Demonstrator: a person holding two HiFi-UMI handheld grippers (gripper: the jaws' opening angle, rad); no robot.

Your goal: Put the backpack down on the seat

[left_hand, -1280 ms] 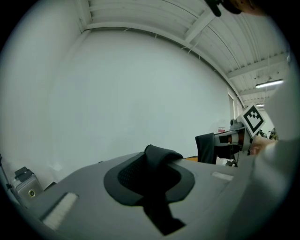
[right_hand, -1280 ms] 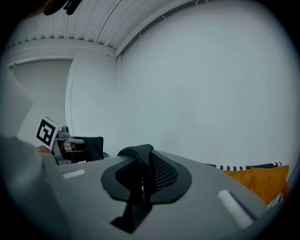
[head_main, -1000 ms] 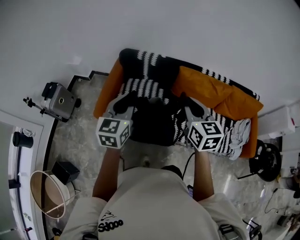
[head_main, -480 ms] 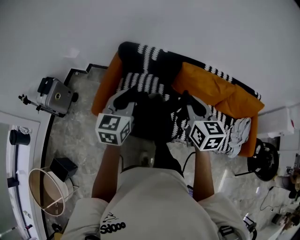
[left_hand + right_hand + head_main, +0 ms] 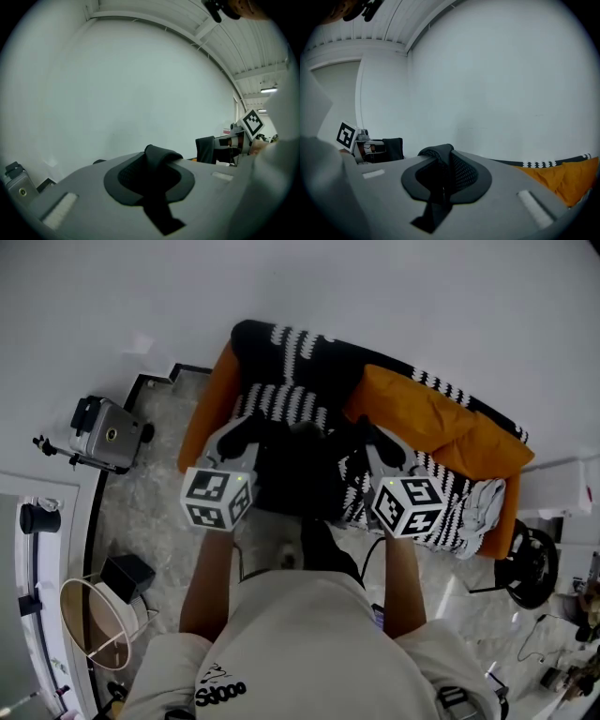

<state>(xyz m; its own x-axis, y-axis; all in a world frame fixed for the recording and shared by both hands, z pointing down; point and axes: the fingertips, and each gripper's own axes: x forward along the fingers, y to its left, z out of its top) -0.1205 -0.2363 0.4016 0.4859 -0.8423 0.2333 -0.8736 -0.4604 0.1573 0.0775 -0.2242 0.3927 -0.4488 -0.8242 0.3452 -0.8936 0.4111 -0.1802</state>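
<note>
In the head view a black backpack (image 5: 298, 474) hangs in front of an orange sofa (image 5: 204, 404) whose seat is draped with a black-and-white striped blanket (image 5: 292, 407). My left gripper (image 5: 246, 435) is at the bag's left side and my right gripper (image 5: 375, 444) at its right. In the left gripper view the jaws are shut on a black padded strap (image 5: 158, 157). A mesh-lined black strap (image 5: 441, 159) is clamped the same way in the right gripper view. The bag's lower part overlaps the seat's front edge; I cannot tell whether it touches.
An orange cushion (image 5: 427, 418) lies on the right half of the sofa, with a grey cloth (image 5: 484, 502) at its right end. On the marble floor to the left stand a camera on a tripod (image 5: 105, 432), a black box (image 5: 127, 582) and a round bin (image 5: 92, 626). A white wall is behind the sofa.
Both grippers and the backpack have shifted a little toward the sofa and slightly left. Both grips on the straps are unchanged.
</note>
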